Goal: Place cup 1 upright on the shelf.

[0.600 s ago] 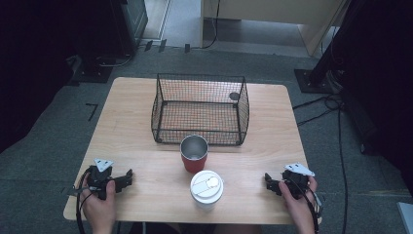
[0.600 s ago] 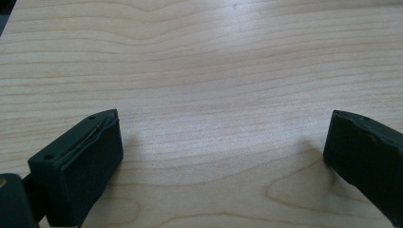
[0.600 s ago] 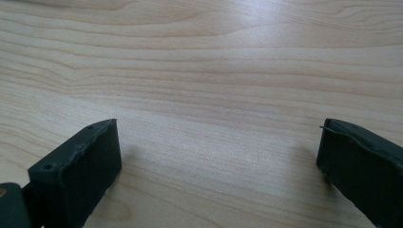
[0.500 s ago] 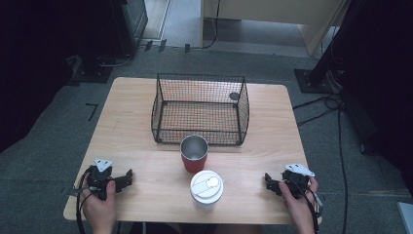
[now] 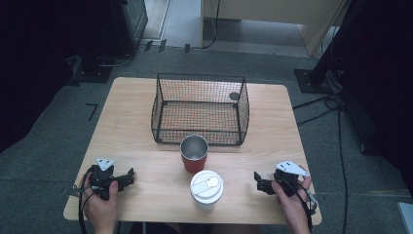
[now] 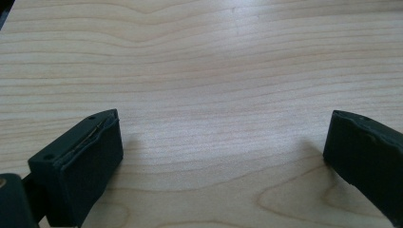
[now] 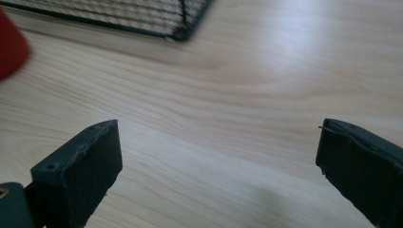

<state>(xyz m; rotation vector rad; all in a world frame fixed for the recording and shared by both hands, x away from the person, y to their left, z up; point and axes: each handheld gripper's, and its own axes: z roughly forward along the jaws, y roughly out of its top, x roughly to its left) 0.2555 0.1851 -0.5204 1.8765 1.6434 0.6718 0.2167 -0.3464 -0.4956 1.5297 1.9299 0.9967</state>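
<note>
Both the left gripper (image 5: 127,176) and right gripper (image 5: 258,181) rest on the bench (image 5: 146,146), jaws wide open and empty, flanking the lidded paper cup (image 5: 206,187) and red tumbler (image 5: 194,153).

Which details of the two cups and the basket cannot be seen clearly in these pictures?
- Red cup: high view, its inside is shadowed, so any contents cannot be told; right gripper view cuts it off at the left edge, blurred.
- White lidded cup: high view, the lid hides the inside.
- Wire basket: a small dark round thing at its far right corner is too small to identify.
</note>
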